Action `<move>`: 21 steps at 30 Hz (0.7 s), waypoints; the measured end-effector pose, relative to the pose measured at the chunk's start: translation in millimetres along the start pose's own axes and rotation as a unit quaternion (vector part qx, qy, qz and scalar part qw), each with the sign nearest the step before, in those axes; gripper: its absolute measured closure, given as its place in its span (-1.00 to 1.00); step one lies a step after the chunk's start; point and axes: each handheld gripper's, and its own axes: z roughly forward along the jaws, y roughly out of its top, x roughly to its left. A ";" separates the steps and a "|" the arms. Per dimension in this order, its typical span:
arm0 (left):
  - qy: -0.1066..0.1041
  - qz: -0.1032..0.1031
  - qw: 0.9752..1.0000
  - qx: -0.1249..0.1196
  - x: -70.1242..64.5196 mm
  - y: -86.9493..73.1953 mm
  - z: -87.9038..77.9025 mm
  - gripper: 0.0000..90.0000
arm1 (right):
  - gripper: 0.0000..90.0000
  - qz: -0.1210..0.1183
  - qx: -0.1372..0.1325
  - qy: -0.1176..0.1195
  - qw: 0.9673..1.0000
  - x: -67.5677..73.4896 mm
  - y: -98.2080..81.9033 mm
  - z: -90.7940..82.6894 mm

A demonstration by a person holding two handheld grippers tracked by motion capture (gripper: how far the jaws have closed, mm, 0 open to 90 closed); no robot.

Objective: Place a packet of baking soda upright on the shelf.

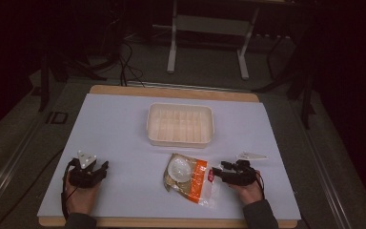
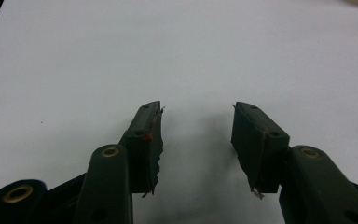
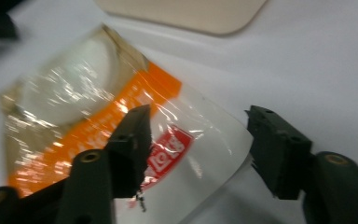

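1. Bag [image 1: 190,179] of clear plastic with an orange band and a red label lies flat on the bench [image 1: 119,129], near the front edge and right of centre; something pale and round sits inside it.
2. Tray [image 1: 180,125], cream and ribbed, stands just beyond the bag, toward the far side of the bench, apart from it.
3. Right tongs [image 1: 218,171] lie at the bag's right end. In the right gripper view [image 3: 196,140] the jaws are spread, the clear right end of the bag with the red label lies between them, and the pads do not press on it.
4. Left tongs [image 1: 101,168] rest at the near left of the bench, well apart from the bag. In the left gripper view [image 2: 196,140] the jaws are spread over bare bench.
5. Small white plate [image 1: 252,155] lies on the bench just beyond the right hand.
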 end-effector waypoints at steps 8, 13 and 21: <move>0.002 -0.002 1.000 0.001 0.1 0.1 0.0 0.14 | 0.08 0.045 0.004 0.032 0.998 -5.9 -5.2 -7.6; 0.002 -0.003 1.000 0.001 0.2 0.1 0.1 0.13 | 0.24 0.075 0.016 0.043 0.996 -13.0 -9.4 -7.5; 0.003 -0.003 1.000 0.001 0.4 0.2 0.2 0.13 | 0.59 0.109 0.028 0.055 0.992 -16.9 -14.5 -11.9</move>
